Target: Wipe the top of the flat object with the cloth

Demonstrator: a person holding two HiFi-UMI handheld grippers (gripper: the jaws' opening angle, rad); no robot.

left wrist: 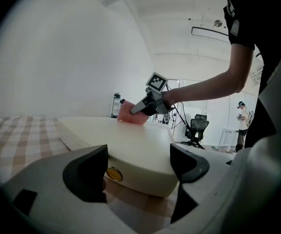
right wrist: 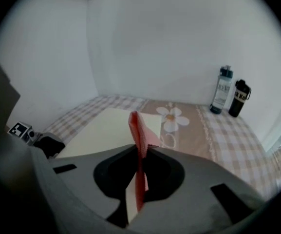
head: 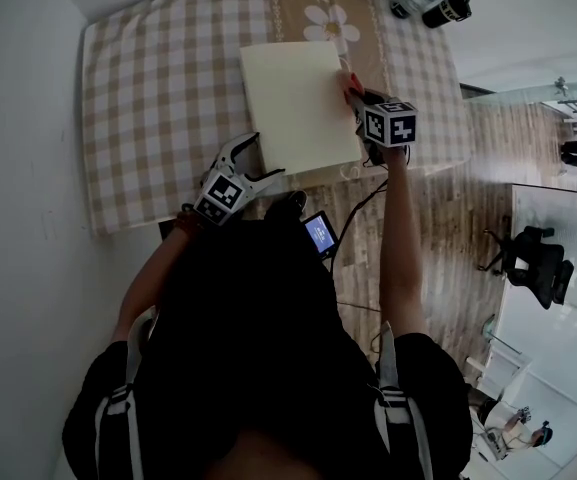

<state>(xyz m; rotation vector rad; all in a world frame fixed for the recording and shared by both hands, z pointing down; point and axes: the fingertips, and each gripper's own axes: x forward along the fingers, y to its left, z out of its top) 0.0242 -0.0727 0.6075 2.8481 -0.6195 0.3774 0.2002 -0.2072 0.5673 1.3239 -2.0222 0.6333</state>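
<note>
Head view: right gripper (head: pixel 353 90) pinches a pink cloth (right wrist: pixel 139 135) against the cream board (head: pixel 293 103); left gripper (head: pixel 261 158) sits alongside, jaws spread.

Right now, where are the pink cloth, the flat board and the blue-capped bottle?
pink cloth (right wrist: pixel 139 130): right gripper view, the fold sticking up.
flat board (head: pixel 293 103): head view, middle of its top.
blue-capped bottle (right wrist: pixel 224 95): right gripper view, its body.

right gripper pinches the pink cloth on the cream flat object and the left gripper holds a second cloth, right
Not quite: the left gripper holds nothing. The left gripper view shows its jaws apart and empty, facing a corner of the flat object. The right gripper pinches the pink cloth.
</note>
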